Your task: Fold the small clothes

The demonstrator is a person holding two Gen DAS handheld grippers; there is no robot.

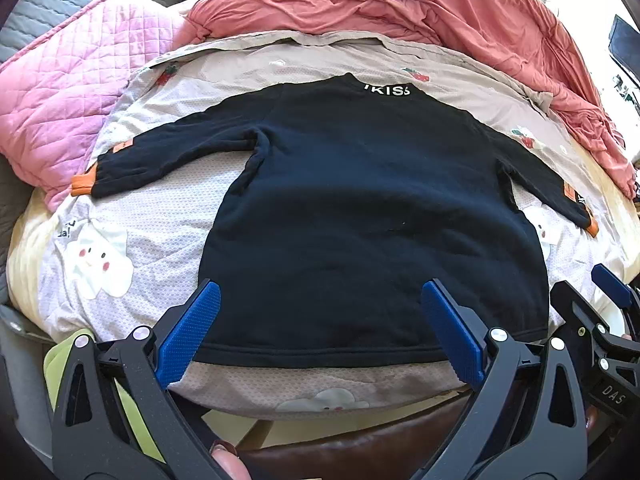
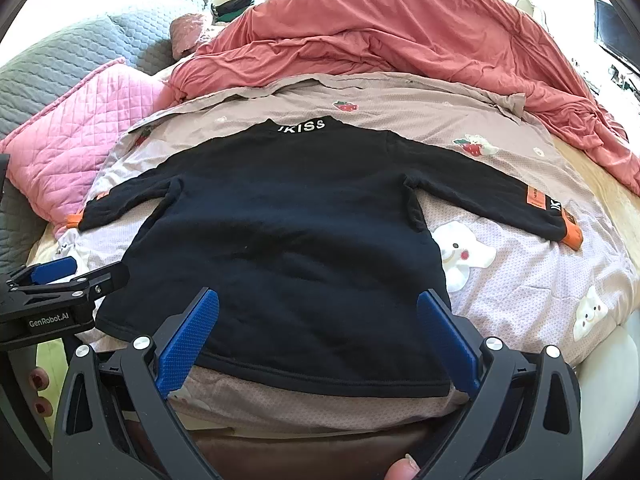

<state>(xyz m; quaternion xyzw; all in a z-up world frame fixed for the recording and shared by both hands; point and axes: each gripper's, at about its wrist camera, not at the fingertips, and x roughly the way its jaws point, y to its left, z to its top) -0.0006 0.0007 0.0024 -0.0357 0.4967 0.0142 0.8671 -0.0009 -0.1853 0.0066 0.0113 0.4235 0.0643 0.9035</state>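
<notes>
Each gripper has 2 black plastic arms with triangular cut-outs, jointed by round silver rivets, 2 showing per side. The left gripper (image 1: 320, 332) carries blue pads (image 1: 190, 334) with a fine dimpled texture and a saw-toothed lower edge; the right gripper (image 2: 318, 338) has the same blue pads (image 2: 188, 344). Seen from the side, the left one's black body bears white lettering "GenRobot.AI" and small screws, and the right one's body shows the white letters "DAS" and a brass-coloured screw. The person's fingernails (image 2: 40, 381) wear dark red polish.
</notes>
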